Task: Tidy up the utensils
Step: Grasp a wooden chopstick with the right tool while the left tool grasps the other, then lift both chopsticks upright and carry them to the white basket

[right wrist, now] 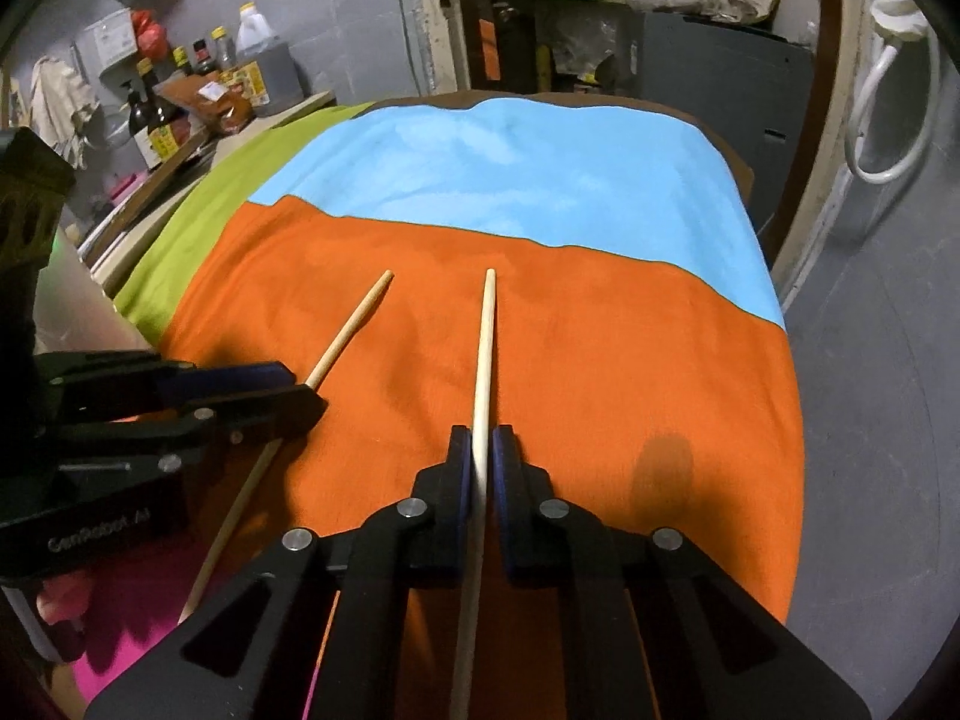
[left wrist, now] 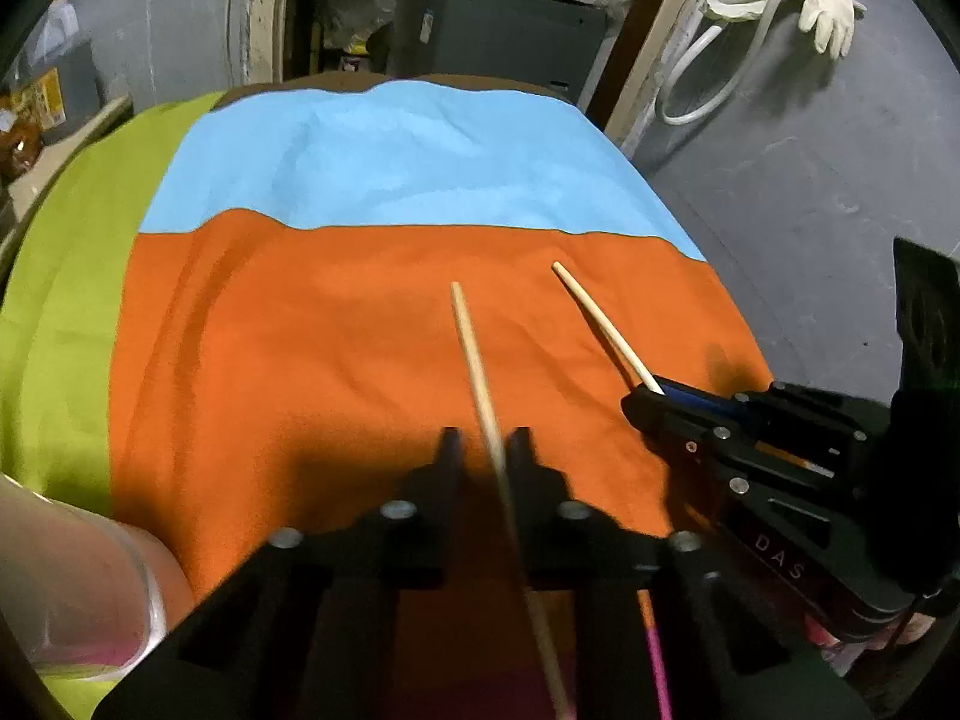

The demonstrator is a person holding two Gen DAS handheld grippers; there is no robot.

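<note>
Now | left gripper point(left wrist: 485, 441) jaws clamp one chopstick point(left wrist: 474, 354) | right gripper point(right wrist: 482, 441) jaws clamp other chopstick point(right wrist: 483, 348)

White letters "DAS" are showing on the black body of the right tongs point(left wrist: 645, 396), while "GenRobot.AI" is showing on the black body of the left tongs point(right wrist: 312, 399).

Orange cloth point(left wrist: 336, 360) meets blue cloth point(left wrist: 408, 162) and green cloth point(left wrist: 78, 276); bottles point(right wrist: 156, 114) stand left, glove point(left wrist: 831, 6) hangs right.
</note>
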